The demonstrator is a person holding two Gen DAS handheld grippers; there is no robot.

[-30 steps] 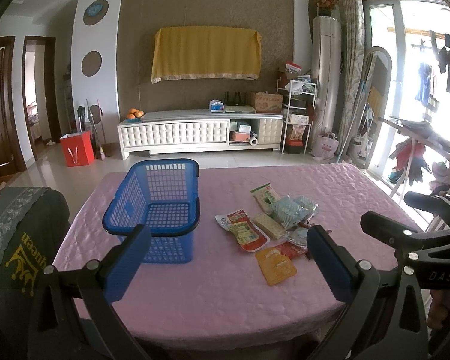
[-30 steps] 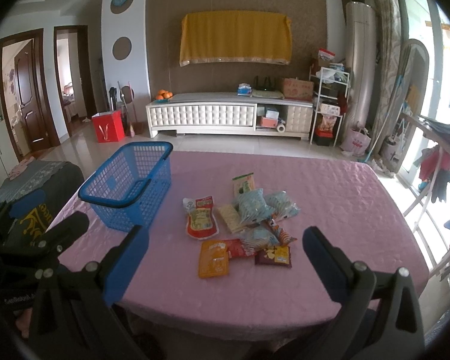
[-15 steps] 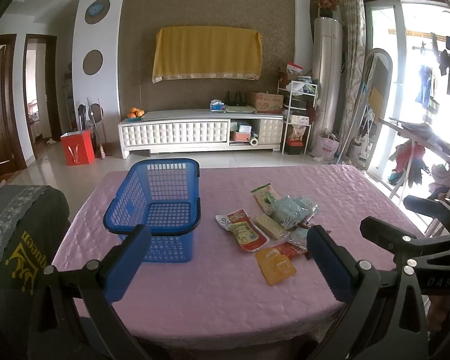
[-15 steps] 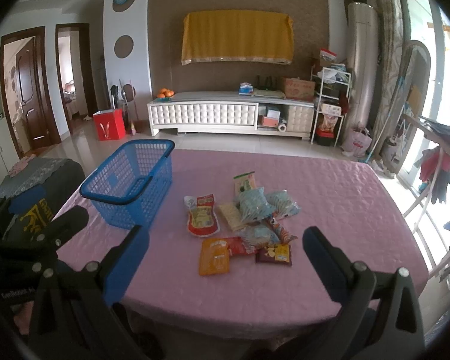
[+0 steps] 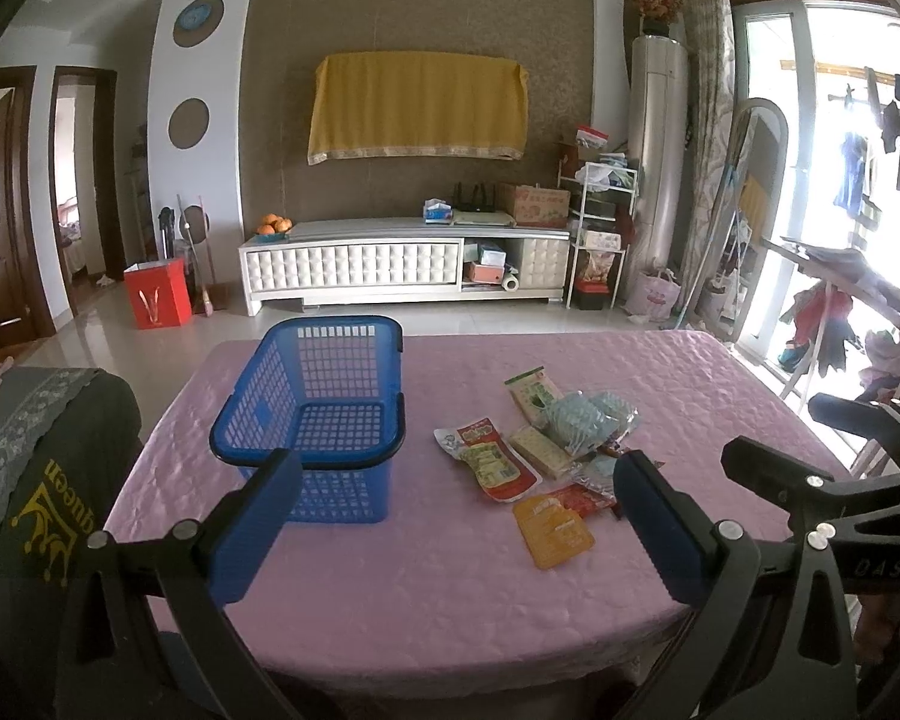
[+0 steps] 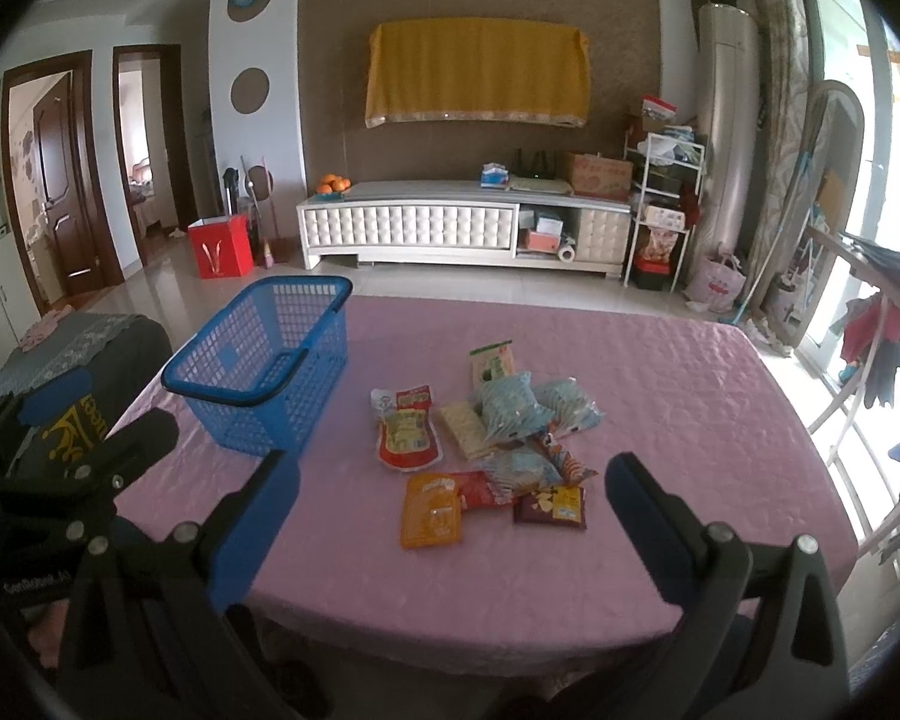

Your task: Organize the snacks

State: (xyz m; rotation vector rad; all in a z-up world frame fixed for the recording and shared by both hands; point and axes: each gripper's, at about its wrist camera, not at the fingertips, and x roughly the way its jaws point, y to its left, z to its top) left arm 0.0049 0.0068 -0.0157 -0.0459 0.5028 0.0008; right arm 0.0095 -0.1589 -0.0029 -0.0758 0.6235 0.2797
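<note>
Loosely heaped, the snack packets (image 6: pixel 492 438) lay on the right half of the table (image 6: pixel 660 420), with the blue basket (image 6: pixel 264 372) standing empty just to their left. None had gone in, so the job looked to be at its very start, both claws held back at the near edge. The left claw (image 5: pixel 450 516) was spread wide with nothing in it, its blue pads (image 5: pixel 252 528) framing the basket and the heap; the right claw (image 6: pixel 444 522) was equally wide and bare, facing the packets straight on.

The likely next move was to reach for an outlying packet, probably the orange pouch (image 6: pixel 431 510) nearest the edge, which lay flat and clear enough for a pinch. It would call for a low approach, since the thing is thin and flat against the cloth.

The packets were soft glossy film: a red-and-yellow pouch (image 6: pixel 407 429), puffy pale-blue bags (image 6: pixel 510 405), a small dark wrapper (image 6: pixel 551 505). The basket was rigid plastic lattice with a dark handle folded along its rim. A pink quilted cloth, slightly shiny, covered the table. Beyond stood a white cabinet (image 6: pixel 450 222).
</note>
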